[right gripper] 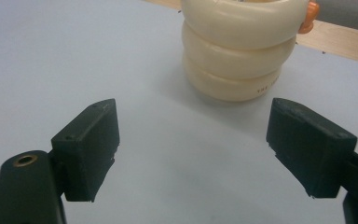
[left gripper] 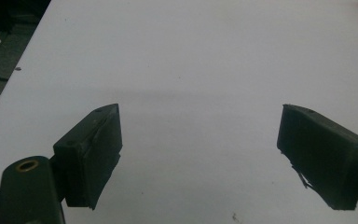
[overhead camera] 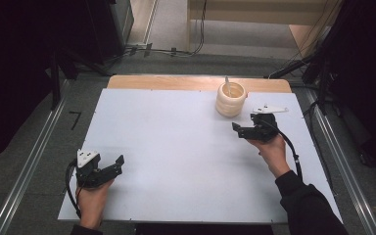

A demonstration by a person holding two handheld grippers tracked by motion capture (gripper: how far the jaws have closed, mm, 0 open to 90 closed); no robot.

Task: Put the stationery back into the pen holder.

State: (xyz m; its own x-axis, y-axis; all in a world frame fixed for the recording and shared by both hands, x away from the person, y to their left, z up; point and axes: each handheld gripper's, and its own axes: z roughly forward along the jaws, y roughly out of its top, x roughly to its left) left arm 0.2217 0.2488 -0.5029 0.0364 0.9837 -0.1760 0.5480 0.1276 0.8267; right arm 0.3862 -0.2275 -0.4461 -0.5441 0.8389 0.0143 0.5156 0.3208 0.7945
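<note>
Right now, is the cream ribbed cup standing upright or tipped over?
Upright. The cream cup stands on its base on the white table, its opening facing up, with a thin utensil sticking out.

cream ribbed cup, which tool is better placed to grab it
Right. The right tool sits open just short of the cream ribbed cup, facing it; the left tool is across the table at the near edge.

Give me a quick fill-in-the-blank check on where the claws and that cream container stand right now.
1. The ribbed cream container stands nearer the ____ claw.
2. Both claws, including the left claw, have their jaws ____.
3. The container stands near the table's ____ edge, by the wooden strip.
4. A thin utensil sticks ____ of the container's top.

Missing words: right; open; far; out
</note>
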